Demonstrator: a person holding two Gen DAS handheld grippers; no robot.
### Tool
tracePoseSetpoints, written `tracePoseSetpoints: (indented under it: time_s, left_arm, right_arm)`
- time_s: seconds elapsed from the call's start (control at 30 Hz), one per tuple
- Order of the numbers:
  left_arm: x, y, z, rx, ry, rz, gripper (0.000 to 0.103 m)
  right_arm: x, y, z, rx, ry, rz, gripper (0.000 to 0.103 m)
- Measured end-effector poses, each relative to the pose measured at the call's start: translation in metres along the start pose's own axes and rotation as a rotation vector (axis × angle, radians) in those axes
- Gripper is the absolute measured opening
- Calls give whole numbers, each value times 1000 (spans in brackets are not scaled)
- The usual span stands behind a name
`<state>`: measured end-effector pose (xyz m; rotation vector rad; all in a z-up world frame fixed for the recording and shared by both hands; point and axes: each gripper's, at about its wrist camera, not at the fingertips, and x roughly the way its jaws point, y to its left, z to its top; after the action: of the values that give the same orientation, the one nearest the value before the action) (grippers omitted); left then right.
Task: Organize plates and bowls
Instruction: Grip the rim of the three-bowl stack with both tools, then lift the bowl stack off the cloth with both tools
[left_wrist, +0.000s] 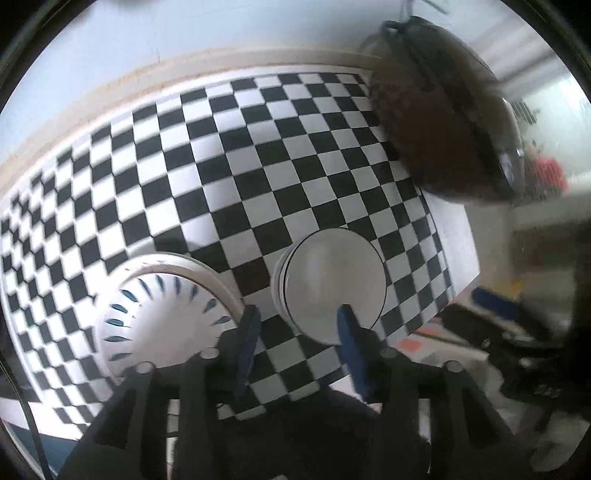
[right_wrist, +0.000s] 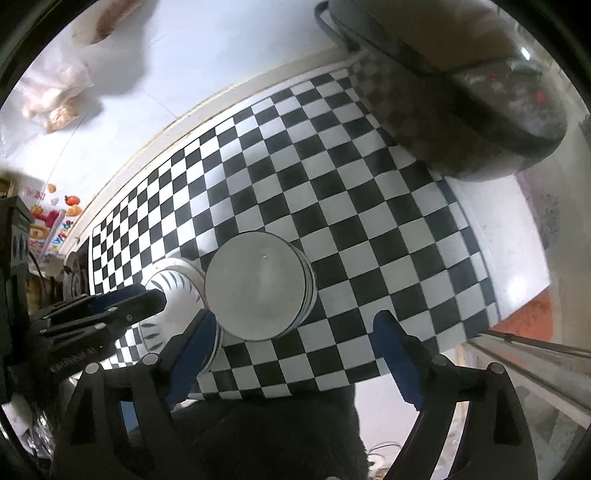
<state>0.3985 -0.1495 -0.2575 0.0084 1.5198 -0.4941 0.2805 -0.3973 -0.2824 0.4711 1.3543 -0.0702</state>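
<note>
A stack of plain white bowls (left_wrist: 328, 284) stands on the checkered cloth (left_wrist: 258, 166); it also shows in the right wrist view (right_wrist: 258, 284). To its left lies a white plate stack with blue petal marks (left_wrist: 162, 314), partly hidden in the right wrist view (right_wrist: 173, 291). My left gripper (left_wrist: 297, 314) is open and empty, hovering between the two stacks near their front edges. My right gripper (right_wrist: 295, 321) is open and empty, just in front of the bowl stack. The left gripper shows at the left of the right wrist view (right_wrist: 122, 302).
A large dark round pot (left_wrist: 443, 122) stands at the far right of the cloth, also in the right wrist view (right_wrist: 461, 85). A white wall runs behind the table. The table's right edge (right_wrist: 509, 258) drops to the floor. Bagged food (right_wrist: 55, 96) hangs at upper left.
</note>
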Motion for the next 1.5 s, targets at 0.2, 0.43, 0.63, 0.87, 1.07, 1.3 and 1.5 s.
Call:
tracePoseSetpoints:
  time_s: [0.2, 0.43, 0.63, 0.87, 1.07, 1.3, 1.5]
  left_arm:
    - [35, 18, 25, -94, 81, -95, 47]
    - [86, 19, 39, -91, 202, -89, 47]
    - [112, 17, 45, -51, 248, -51, 47]
    - [139, 23, 47, -50, 313, -67, 47]
    - [152, 33, 48, -79, 340, -159, 47]
    - [154, 42, 48, -104, 316, -238, 45]
    - [146, 45, 45, -88, 289, -255, 43]
  right_arm:
    - [52, -18, 15, 39, 75, 12, 90]
    - [101, -28, 27, 65, 153, 47, 90]
    - [137, -27, 30, 72, 216, 66, 90]
    - [171, -27, 28, 97, 272, 111, 90]
    - [201, -33, 24, 159, 319, 189, 86]
    - [222, -34, 18, 258, 332, 327, 69]
    - [222, -41, 13, 279, 307, 344, 65]
